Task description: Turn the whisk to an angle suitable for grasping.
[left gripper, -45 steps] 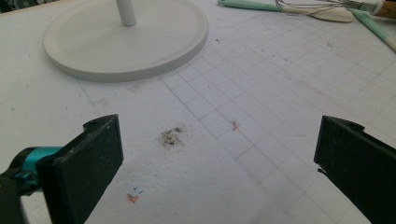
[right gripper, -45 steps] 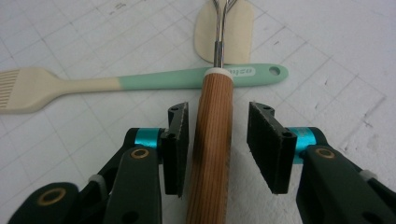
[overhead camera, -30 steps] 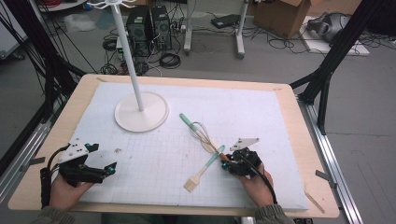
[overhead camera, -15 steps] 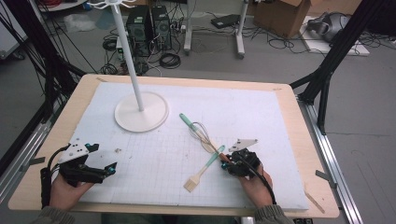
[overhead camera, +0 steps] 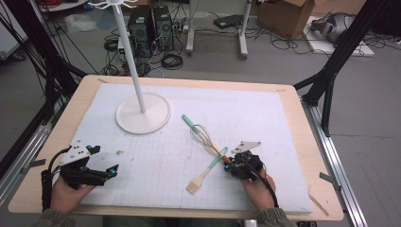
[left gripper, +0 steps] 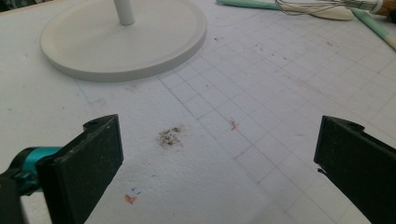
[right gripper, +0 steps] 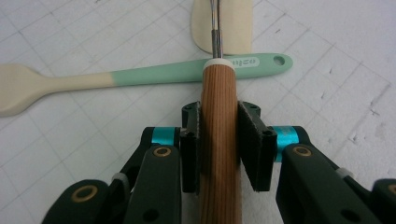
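Note:
A wire whisk (overhead camera: 201, 135) with a wooden handle (right gripper: 218, 121) lies on the white mat. My right gripper (overhead camera: 231, 163) is shut on that handle, whose jaws press its two sides (right gripper: 218, 140). The whisk's wires rest over the cream head of a teal-handled spatula (right gripper: 224, 28). A teal-handled brush (overhead camera: 208, 170) with a cream head lies crosswise just beyond the jaws (right gripper: 187, 77). My left gripper (overhead camera: 112, 170) is held low over the mat at the near left, open, with nothing between its jaws (left gripper: 219, 140).
A white stand with a round base (overhead camera: 143, 113) and a tall pole (overhead camera: 130, 52) occupies the far left of the mat, and the base (left gripper: 123, 39) lies ahead of my left gripper. A small dark smudge (left gripper: 169, 136) marks the mat. The wooden table edge (overhead camera: 312, 142) runs along the right.

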`<state>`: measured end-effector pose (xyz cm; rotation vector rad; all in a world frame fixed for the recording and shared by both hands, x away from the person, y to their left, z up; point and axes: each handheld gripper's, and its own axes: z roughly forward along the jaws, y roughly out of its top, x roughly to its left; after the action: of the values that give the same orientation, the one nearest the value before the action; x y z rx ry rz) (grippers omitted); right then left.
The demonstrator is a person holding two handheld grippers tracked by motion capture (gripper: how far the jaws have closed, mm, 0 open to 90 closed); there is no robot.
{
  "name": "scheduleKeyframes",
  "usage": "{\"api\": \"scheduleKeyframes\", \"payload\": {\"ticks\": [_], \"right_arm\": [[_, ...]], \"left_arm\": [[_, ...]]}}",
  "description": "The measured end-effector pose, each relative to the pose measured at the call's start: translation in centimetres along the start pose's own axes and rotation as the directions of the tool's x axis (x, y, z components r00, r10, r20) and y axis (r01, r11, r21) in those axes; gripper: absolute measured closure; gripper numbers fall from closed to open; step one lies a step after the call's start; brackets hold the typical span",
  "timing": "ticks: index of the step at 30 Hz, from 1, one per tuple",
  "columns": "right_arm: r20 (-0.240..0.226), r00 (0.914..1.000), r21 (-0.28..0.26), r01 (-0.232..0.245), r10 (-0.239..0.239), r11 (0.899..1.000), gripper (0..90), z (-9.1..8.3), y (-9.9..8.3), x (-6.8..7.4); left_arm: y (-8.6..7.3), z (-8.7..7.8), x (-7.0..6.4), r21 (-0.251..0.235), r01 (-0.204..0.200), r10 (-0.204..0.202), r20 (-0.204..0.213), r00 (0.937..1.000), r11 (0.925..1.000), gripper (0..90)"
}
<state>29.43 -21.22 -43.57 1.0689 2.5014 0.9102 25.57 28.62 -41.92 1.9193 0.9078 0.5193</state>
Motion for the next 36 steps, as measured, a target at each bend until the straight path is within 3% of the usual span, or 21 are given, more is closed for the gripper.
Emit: {"api": "scheduleKeyframes", "payload": {"ticks": [36], "right_arm": [[-0.006, 0.9999, -0.017, -0.014, 0.014, 1.000, 72.3, 0.01, -0.17, -0.18]], "left_arm": [[-0.20, -0.18, 0.31, -0.003, 0.007, -0.007, 0.005, 1.0000, 1.0000, 1.7]]}}
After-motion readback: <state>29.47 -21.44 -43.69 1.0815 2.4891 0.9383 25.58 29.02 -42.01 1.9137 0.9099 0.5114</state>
